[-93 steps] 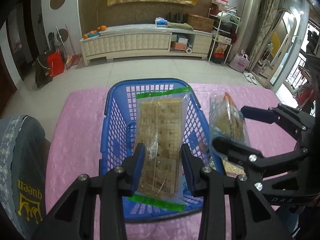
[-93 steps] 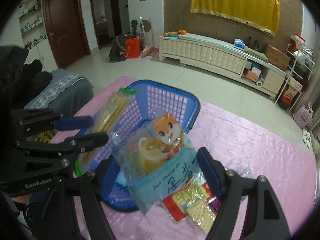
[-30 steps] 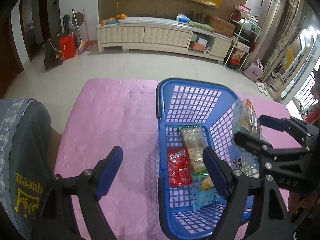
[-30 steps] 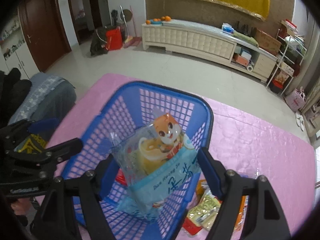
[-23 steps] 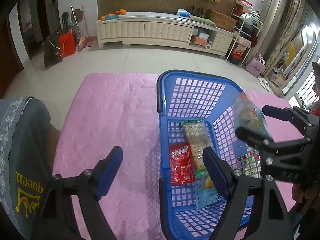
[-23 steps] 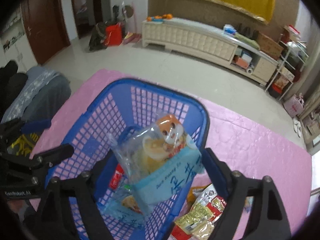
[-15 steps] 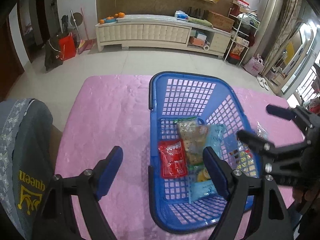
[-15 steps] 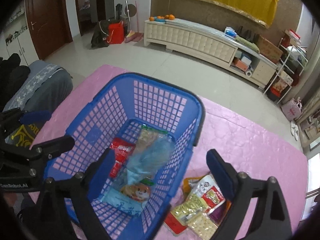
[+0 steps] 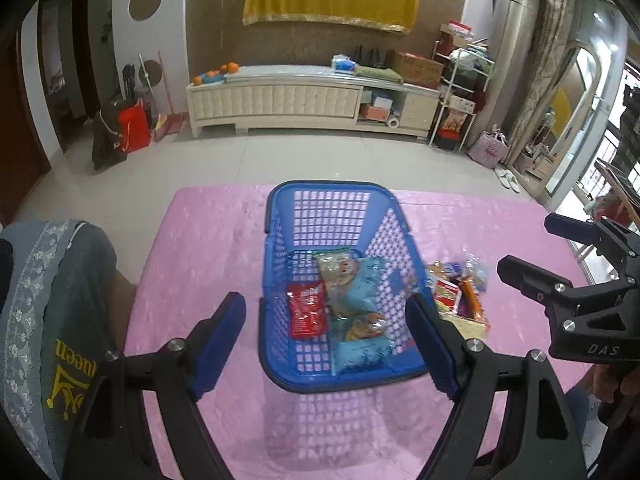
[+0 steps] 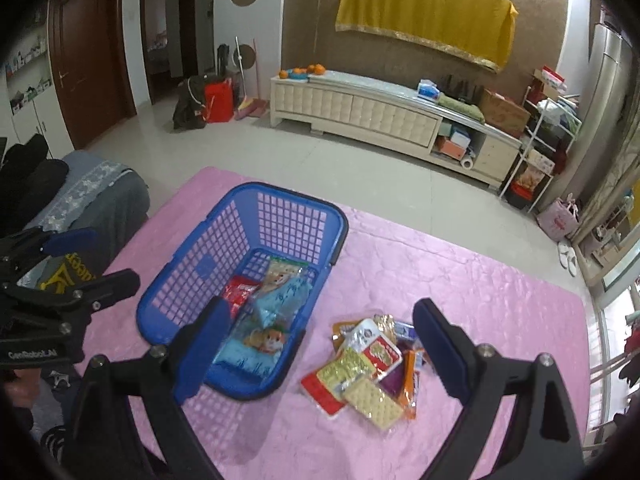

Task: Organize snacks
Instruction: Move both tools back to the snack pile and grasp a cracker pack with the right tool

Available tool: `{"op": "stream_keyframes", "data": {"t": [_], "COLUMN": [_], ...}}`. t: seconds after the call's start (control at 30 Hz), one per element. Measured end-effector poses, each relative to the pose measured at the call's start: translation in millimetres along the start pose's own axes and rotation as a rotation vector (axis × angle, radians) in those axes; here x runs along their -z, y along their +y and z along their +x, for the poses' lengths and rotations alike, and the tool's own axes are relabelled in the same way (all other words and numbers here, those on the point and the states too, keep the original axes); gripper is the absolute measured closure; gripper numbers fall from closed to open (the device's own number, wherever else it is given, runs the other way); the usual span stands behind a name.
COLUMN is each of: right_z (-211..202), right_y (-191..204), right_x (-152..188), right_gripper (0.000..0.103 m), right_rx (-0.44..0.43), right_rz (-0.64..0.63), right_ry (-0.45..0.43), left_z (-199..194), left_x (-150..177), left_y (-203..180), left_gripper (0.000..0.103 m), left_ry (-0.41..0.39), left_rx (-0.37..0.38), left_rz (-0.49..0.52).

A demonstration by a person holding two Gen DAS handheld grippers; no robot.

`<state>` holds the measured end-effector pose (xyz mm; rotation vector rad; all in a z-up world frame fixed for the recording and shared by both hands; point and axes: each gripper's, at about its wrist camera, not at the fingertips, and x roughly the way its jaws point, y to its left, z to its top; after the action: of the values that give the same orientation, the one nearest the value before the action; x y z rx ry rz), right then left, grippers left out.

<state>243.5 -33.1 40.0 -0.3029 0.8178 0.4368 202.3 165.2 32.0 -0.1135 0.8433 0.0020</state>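
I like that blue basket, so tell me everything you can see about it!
The blue plastic basket has lattice walls full of square holes and a thick solid rim. It sits upright on the pink tablecloth. Inside lie a red packet, a clear biscuit pack and a light-blue pouch with a cartoon hamster. More snacks are piled beside it. No fingers touch it.

Across the tiled floor a cream sideboard [image 9: 276, 100] carries oranges [image 9: 230, 67] (bunched at its left end), beneath a yellow cloth [image 10: 424, 12] on the wall.
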Motion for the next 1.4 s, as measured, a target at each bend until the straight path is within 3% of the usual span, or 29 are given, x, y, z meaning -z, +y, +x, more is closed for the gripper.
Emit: {"op": "stream_keyframes", "data": {"t": [0.23,0.47,0.6,0.8,1.03,1.17,1.27,1.4], "right_z": [-23.3,-26.9,-15.1,7.2,29.9,54.4,71.4,99.2], "right_y": [-22.1,-52.8,-64.9,-78.5,-85.6,-85.9,-79.4,-73.0], "right_x": [21.8,56.9,77.3,118.6,153.5,162.6,164.5,162.9], "right_gripper": [0.008,0.008,0.008,0.008,0.008,0.008,0.012,0.024], "right_rx": [0.002,0.012,0.009,-0.065,-0.098,-0.145,-0.153,-0.176], "right_rz": [0.031,0.053,0.033,0.013,-0.032,-0.059,-0.128,-0.189], "right_ry": [-0.010,0.013,0.047,0.091,0.103,0.137,0.140,0.192], "left_z": [-15.8,-3.6,16.1,46.1,72.2,85.8,100.3,122.2], "left_x": [14.6,38.0,59.6,94.4,124.1,138.7,144.5,146.3], "left_y": [-34.3,-72.1,-91.9,-110.9,-121.6,-122.1,-118.3,-115.2], "left_gripper": [0.023,0.023,0.023,0.023,0.023,0.023,0.023,0.023], "left_ry": [-0.005,0.026,0.068,0.117,0.135,0.121,0.143,0.197], "left_rx": [0.009,0.039,0.084,0.087,0.053,-0.004,-0.005,-0.006], "left_rz": [0.040,0.066,0.061,0.018,-0.069,-0.094,-0.124,-0.133]}}
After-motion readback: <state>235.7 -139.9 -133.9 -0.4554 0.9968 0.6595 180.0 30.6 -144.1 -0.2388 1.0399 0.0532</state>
